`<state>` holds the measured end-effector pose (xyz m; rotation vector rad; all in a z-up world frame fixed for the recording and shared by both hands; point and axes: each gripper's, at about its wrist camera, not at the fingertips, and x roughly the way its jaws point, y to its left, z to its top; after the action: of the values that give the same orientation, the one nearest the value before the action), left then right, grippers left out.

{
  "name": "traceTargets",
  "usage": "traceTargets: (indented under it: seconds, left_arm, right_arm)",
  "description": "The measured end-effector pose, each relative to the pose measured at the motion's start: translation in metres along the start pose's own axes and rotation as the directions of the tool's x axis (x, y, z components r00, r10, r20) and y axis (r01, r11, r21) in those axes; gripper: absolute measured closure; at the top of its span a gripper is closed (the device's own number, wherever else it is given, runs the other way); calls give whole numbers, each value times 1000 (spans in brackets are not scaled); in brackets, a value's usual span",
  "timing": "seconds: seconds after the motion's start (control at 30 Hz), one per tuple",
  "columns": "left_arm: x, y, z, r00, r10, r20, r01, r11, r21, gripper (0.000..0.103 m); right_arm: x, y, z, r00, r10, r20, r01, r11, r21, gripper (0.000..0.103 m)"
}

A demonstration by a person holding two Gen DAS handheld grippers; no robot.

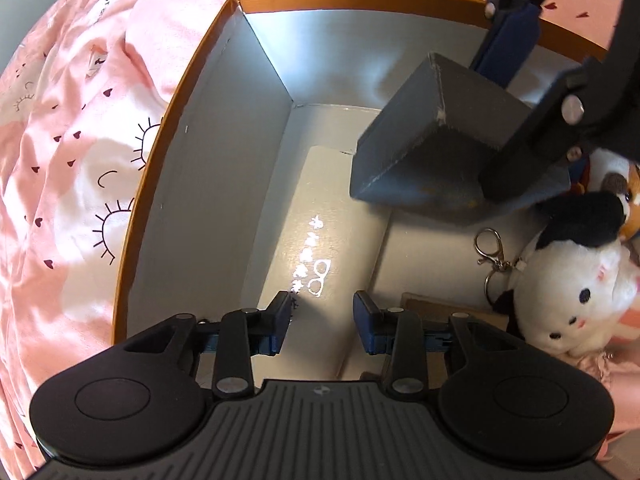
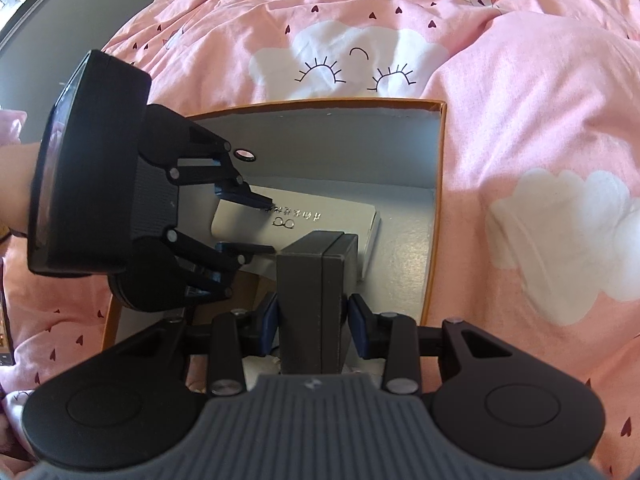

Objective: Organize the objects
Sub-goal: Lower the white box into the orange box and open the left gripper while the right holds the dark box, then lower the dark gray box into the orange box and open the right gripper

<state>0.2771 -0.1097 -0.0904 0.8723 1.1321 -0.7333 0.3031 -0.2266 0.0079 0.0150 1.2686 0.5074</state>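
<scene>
A dark grey box (image 2: 316, 304) sits clamped between the pads of the right tool (image 2: 312, 320), held by its two broad faces and suspended over the open orange-rimmed carton (image 2: 436, 216) on the bed. From the left wrist view the same grey box (image 1: 432, 148) hangs tilted above the carton floor, apart from it, with the right tool (image 1: 516, 92) gripping its upper end. The box looks rigid and sharp-cornered, with scuffed edges; it is judged stiff and fairly light, best held across the flat sides as it is now, since the smooth faces could slip if the squeeze loosens.

The left tool (image 1: 322, 316) stands with its jaws apart and nothing between them, poised low over a white flat case (image 1: 320, 248) printed with a silver spectacles emblem, which lies on the carton floor. That case looks firm and slim, and would be taken across its narrow width.

Beside it in the carton are a plush toy (image 1: 572, 280) with a metal keyring clasp (image 1: 490, 246), soft and easily squashed. Beyond the carton spreads the pink cloud-print bedsheet (image 2: 400, 40).
</scene>
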Motion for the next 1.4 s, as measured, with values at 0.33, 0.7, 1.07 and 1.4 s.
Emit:
traceTargets:
  seconds: [0.33, 0.7, 1.07, 1.4]
  left_arm:
    - [-3, 17, -6, 999, 40, 2, -38, 979, -199, 59]
    - [-51, 10, -44, 988, 34, 149, 13, 952, -307, 63]
    - [-72, 35, -57, 955, 71, 289, 62, 903, -426, 63]
    - [-76, 44, -71, 944, 89, 318, 83, 867, -492, 63]
  right_arm:
    - [11, 9, 10, 999, -16, -45, 17, 1000, 17, 64]
    - [30, 18, 23, 988, 12, -155, -3, 998, 56, 64]
    - [55, 21, 29, 969, 17, -245, 10, 994, 107, 62]
    - [45, 20, 26, 974, 67, -215, -29, 984, 175, 59]
